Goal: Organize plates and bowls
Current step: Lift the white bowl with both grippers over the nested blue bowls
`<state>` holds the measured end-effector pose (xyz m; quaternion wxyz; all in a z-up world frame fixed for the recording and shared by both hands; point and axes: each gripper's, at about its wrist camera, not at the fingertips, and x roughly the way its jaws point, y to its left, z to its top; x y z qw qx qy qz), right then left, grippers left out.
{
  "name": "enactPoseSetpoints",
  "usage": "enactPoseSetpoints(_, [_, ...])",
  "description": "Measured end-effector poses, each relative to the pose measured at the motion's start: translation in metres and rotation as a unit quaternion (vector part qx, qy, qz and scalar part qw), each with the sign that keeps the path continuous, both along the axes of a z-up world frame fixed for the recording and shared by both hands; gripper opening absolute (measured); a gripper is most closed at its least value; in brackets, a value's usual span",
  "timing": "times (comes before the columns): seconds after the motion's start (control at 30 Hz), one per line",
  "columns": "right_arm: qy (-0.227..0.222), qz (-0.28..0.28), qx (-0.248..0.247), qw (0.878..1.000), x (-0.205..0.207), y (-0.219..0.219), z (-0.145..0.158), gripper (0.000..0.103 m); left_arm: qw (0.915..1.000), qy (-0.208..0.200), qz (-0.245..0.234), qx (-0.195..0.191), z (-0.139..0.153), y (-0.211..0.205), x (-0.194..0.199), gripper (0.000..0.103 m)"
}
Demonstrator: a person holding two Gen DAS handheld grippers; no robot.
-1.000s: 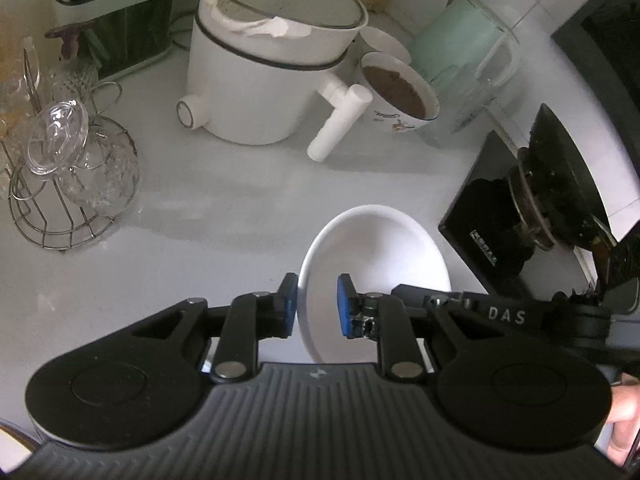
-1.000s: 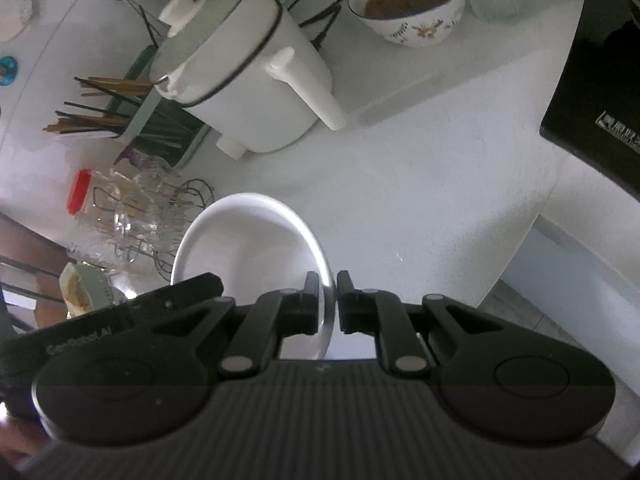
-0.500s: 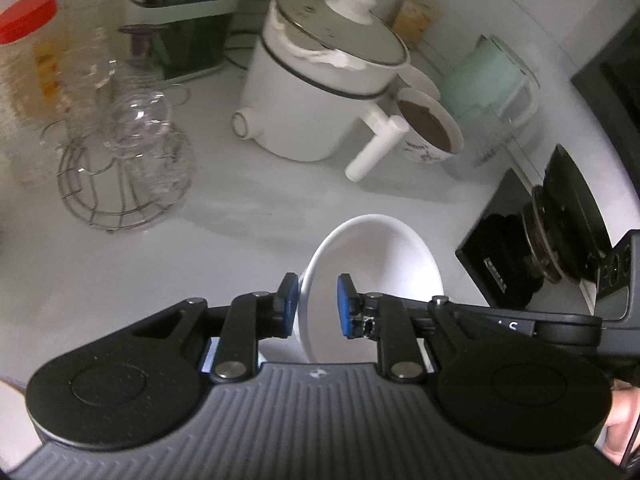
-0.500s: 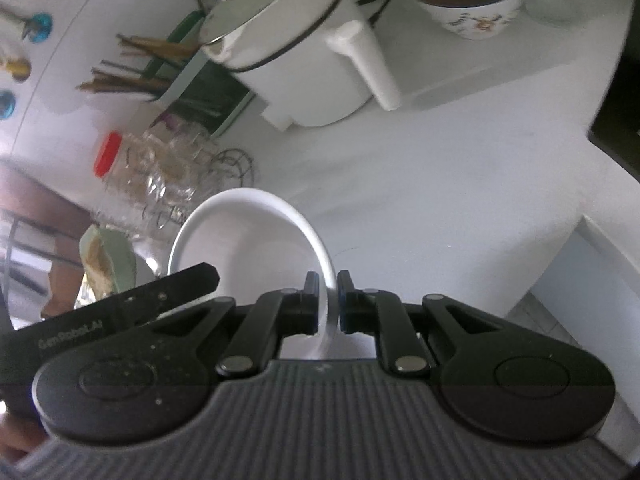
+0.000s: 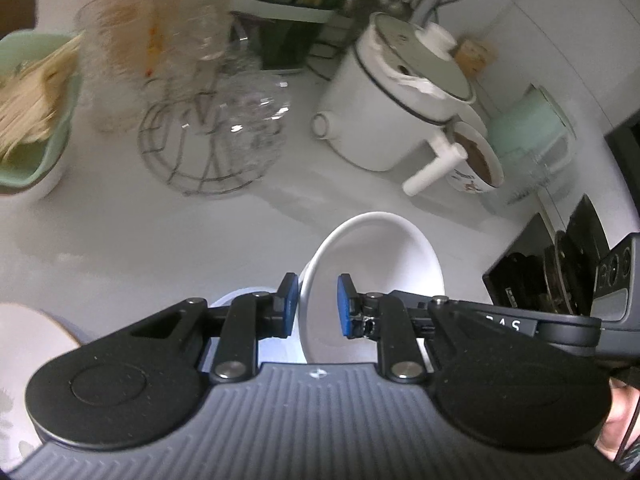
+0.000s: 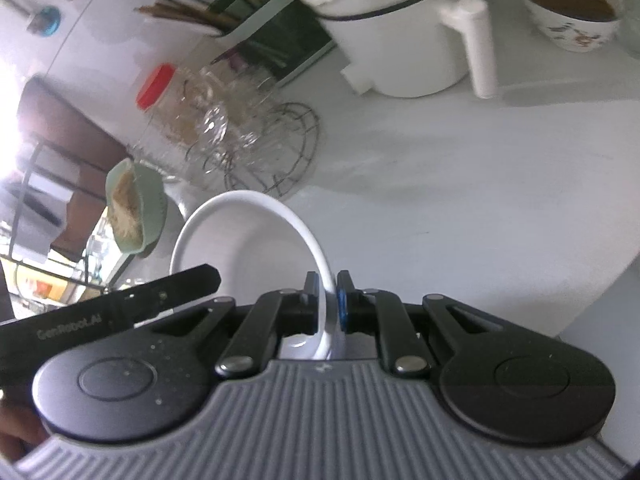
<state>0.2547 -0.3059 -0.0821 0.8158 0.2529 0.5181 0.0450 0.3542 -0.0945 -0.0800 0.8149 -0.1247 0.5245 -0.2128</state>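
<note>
Jointly clamped on opposite rim edges of round white ceramic bowl (image 5: 372, 264) by left gripper (image 5: 317, 300) and right gripper (image 6: 328, 300), near white lidded pot (image 5: 396, 112), above countertop.

Dim, motion-blurred, fisheye-warped edges

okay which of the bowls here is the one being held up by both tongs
The plain white bowl, empty, gripped at its rim by the left tongs and right tongs. The flowered bowl holds something brown; the green bowl holds pale strips.
</note>
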Motion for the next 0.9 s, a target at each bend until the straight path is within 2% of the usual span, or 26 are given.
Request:
enactPoseSetpoints(0.13, [0.009,0.019,0.014,1.0,0.008,0.009,-0.009,0.012,0.9997,0.007,0.024,0.0,-0.006,0.017,-0.005,0.023])
enactPoseSetpoints(0.23, [0.005,0.045,0.001,0.999,0.012,0.022,-0.012,0.012,0.9992,0.017,0.035,-0.005,-0.012,0.03,-0.006,0.023])
enactPoseSetpoints(0.47, [0.024,0.083,-0.008,0.996,0.021,0.043,-0.025,0.012,0.9984,0.029,0.041,0.025,-0.026,0.04,-0.013,0.023])
enactPoseSetpoints(0.73, [0.056,0.082,-0.002,0.995,0.023,0.048,-0.042,0.012,0.9967,0.058,0.043,0.037,-0.045,0.042,-0.012,0.023])
enactPoseSetpoints(0.9, [0.058,0.08,-0.004,0.995,0.019,0.047,-0.043,0.014,0.9955,0.075,0.041,0.041,-0.051,0.042,-0.012,0.023])
